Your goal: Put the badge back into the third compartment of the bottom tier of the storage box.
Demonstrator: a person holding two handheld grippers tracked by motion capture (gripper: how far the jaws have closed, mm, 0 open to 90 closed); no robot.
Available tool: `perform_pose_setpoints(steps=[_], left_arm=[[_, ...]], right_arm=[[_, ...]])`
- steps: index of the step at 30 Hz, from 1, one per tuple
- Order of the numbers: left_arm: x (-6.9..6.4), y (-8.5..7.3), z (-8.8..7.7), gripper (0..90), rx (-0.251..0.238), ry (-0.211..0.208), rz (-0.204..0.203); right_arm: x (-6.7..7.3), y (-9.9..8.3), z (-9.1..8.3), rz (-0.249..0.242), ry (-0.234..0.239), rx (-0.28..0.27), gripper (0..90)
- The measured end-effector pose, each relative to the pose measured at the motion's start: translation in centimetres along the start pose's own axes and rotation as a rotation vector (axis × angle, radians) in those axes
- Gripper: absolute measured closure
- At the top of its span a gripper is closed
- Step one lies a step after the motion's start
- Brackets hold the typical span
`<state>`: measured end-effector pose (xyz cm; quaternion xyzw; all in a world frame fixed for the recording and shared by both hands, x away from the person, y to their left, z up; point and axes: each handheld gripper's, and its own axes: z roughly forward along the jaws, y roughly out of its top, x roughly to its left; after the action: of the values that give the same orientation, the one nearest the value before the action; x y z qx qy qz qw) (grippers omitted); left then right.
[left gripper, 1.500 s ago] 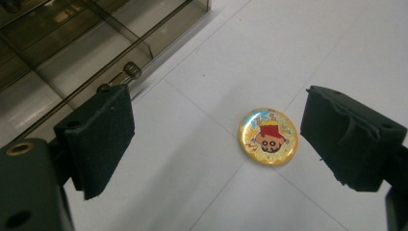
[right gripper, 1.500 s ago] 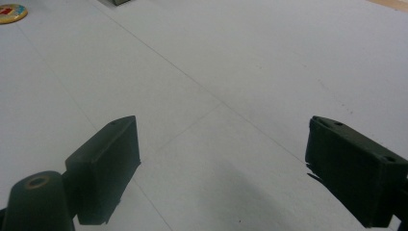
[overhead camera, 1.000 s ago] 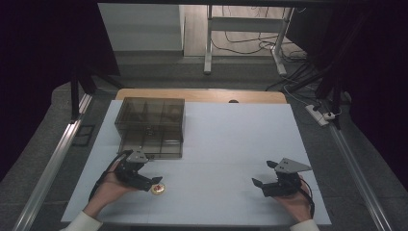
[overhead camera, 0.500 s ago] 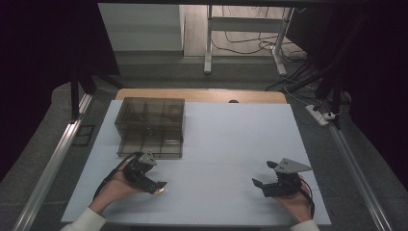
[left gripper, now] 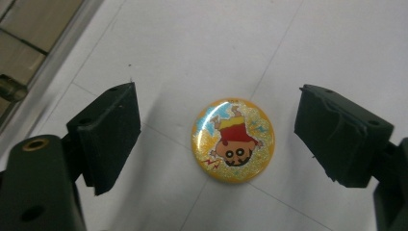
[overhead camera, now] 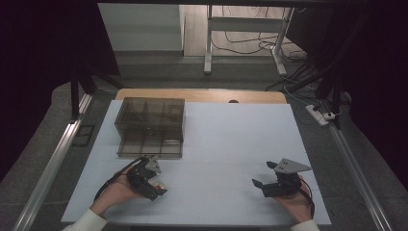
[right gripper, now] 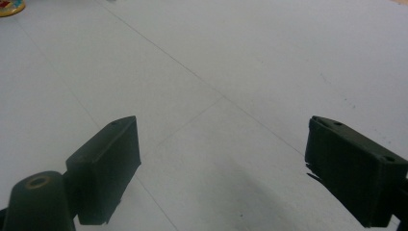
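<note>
While the left gripper straddles the badge
Its jaws (just closing, not touching) should stay centred and low; the right gripper waits open.

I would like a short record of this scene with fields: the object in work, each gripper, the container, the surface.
object in work: round yellow cartoon badge, lying flat on the table
left gripper: straddles the badge, pads clear of it on both sides; its jaws have just been closing, with the badge between them
right gripper: open, nothing between the jaws, near the table's right front
container: smoky transparent box with compartments, behind the left gripper, apart from it
surface: white table
</note>
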<state>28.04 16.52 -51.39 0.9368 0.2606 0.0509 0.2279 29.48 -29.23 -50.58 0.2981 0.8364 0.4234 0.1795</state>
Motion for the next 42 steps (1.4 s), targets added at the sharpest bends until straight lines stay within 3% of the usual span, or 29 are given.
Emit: perform_pose_setpoints(steps=[12, 24, 28, 37, 42], left_arm=[[-0.50, -0.01, 0.53, 25.1, 0.059, 0.007, 0.055], [-0.47, -0.12, 0.41, 39.5, 0.063, -0.028, 0.053], [-0.33, -0.21, 0.32, 45.6, 0.055, -0.031, 0.046], [-0.11, -0.36, 0.22, 46.4, 0.038, -0.030, 0.031], [-0.31, -0.35, -0.27, 46.4, -0.005, -0.017, 0.029]], right_arm=[[-0.03, -0.03, 0.01, 0.000, 0.002, 0.008, 11.6], [-0.02, -0.04, 0.02, -0.002, 0.001, 0.007, 11.6], [-0.01, -0.04, 0.04, -0.004, 0.002, 0.008, 11.6], [-0.04, -0.08, 0.10, -0.005, 0.002, 0.010, 11.8], [-0.02, -0.09, 0.11, -0.005, 0.002, 0.011, 11.9]])
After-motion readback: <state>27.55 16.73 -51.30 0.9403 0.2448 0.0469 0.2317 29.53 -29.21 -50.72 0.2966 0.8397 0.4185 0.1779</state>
